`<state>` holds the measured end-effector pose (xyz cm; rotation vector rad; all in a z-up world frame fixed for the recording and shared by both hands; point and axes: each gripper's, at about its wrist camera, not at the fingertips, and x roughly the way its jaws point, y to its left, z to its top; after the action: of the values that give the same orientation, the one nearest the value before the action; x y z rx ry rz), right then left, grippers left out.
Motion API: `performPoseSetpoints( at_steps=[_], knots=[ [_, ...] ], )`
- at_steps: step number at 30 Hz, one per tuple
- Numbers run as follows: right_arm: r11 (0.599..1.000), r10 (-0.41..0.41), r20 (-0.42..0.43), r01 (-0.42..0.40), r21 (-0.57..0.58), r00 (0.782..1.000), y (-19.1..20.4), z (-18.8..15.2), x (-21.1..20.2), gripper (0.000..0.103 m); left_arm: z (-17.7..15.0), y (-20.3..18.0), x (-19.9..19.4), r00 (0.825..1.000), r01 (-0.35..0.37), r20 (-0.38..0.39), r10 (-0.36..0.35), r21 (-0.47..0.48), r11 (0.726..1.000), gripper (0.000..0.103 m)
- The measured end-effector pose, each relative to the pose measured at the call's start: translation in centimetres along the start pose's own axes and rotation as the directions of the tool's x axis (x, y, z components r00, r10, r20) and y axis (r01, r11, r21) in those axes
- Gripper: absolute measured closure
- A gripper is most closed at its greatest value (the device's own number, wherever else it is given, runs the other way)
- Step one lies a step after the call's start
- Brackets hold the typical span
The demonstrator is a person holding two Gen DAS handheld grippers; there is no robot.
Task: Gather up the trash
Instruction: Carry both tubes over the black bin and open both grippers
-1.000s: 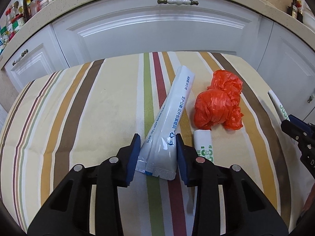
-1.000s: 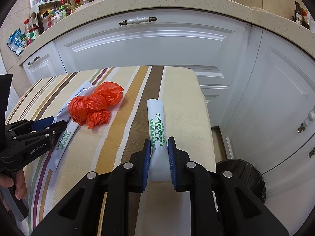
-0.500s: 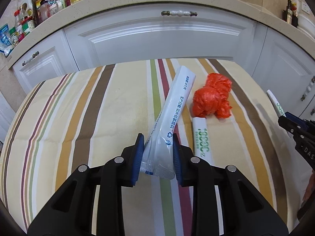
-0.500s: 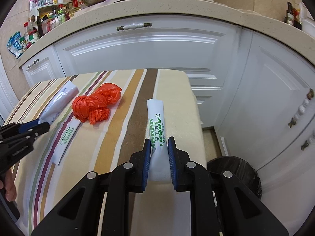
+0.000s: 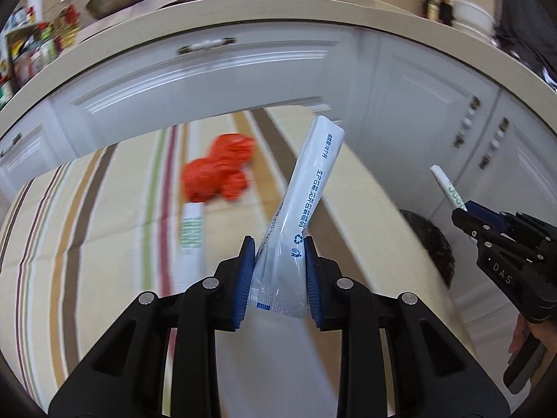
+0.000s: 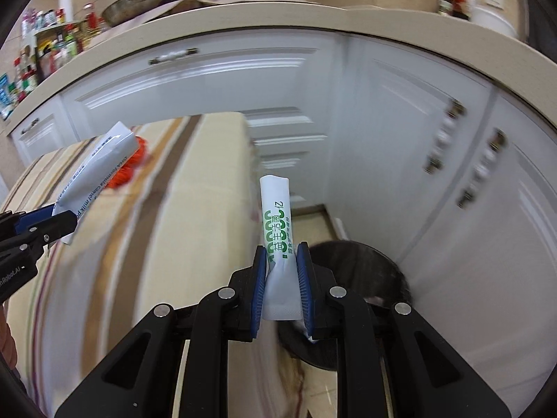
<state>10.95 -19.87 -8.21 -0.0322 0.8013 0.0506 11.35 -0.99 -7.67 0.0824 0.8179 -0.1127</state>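
Note:
My left gripper (image 5: pixel 278 271) is shut on a long white sachet with blue print (image 5: pixel 306 195), lifted off the striped tablecloth (image 5: pixel 104 230). My right gripper (image 6: pixel 281 285) is shut on a white sachet with green print (image 6: pixel 276 223), held past the table's right edge above a dark round bin (image 6: pixel 369 271). A crumpled orange plastic bag (image 5: pixel 216 174) and another green-print sachet (image 5: pixel 190 233) lie on the cloth. Each gripper shows in the other's view: the right gripper (image 5: pixel 463 217) at the right, the left gripper (image 6: pixel 59 219) at the left.
White kitchen cabinets (image 6: pixel 243 80) with metal handles curve behind the table under a beige counter (image 5: pixel 243 10) holding a pan, bottles and jars. The bin (image 5: pixel 431 244) stands on the floor between table and cabinets. A hand (image 5: pixel 525 334) grips the right tool.
Both grippers have lifted their sachets off the cloth and swung right toward the bin. The orange bag and the second green sachet stay on the table.

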Motion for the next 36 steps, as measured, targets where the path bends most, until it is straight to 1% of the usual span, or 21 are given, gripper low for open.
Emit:
performPoseSetpoints(
  at_steps=[2,7,12,23,24,25,26,27,30,35,36],
  knots=[
    [0.999,-0.026,-0.004,0.026,0.021,1.000,-1.6,-0.6,-0.3,0.084,0.1,-2.3,0.7,0.999,0.032,-0.015,-0.032,0.028,0.999,0.076],
    [0.995,-0.073,-0.009,0.074,0.064,0.997,-4.7,-1.5,-0.8,0.084,0.2,-7.2,1.7,0.997,0.073,-0.027,-0.071,0.096,0.993,0.076],
    [0.989,-0.109,-0.008,0.110,0.096,0.994,-7.3,-2.2,-0.9,0.084,0.3,-11.2,2.7,0.996,0.084,-0.030,-0.081,0.154,0.984,0.076],
    [0.979,-0.150,0.006,0.148,0.143,0.989,-10.1,-2.7,0.2,0.083,1.6,-15.9,4.9,0.996,0.088,-0.027,-0.085,0.202,0.975,0.075],
    [0.978,-0.155,0.011,0.152,0.145,0.988,-10.2,-2.6,0.4,0.078,1.7,-16.3,5.2,0.997,0.083,-0.026,-0.079,0.209,0.974,0.074],
    [0.976,-0.160,0.015,0.156,0.149,0.987,-10.3,-2.6,0.6,0.071,1.8,-16.5,5.5,0.997,0.078,-0.023,-0.075,0.215,0.974,0.068],
    [0.975,-0.168,0.018,0.164,0.153,0.986,-10.5,-2.6,0.9,0.059,1.9,-16.7,5.7,0.997,0.075,-0.021,-0.072,0.219,0.973,0.064],
    [0.973,-0.177,0.021,0.172,0.155,0.984,-10.6,-2.5,1.1,0.054,2.0,-16.9,5.9,0.997,0.071,-0.017,-0.069,0.223,0.972,0.059],
    [0.971,-0.182,0.018,0.177,0.161,0.983,-10.8,-2.6,1.4,0.054,2.3,-17.1,6.3,0.998,0.059,-0.006,-0.059,0.228,0.972,0.052],
    [0.971,-0.181,0.028,0.174,0.166,0.983,-10.4,-2.7,1.1,0.052,2.5,-16.0,6.0,0.998,0.057,-0.004,-0.057,0.202,0.978,0.047],
    [0.971,-0.178,0.033,0.170,0.168,0.983,-10.3,-2.7,0.9,0.050,2.5,-15.6,5.8,0.998,0.054,0.003,-0.056,0.194,0.980,0.043]
  ],
)
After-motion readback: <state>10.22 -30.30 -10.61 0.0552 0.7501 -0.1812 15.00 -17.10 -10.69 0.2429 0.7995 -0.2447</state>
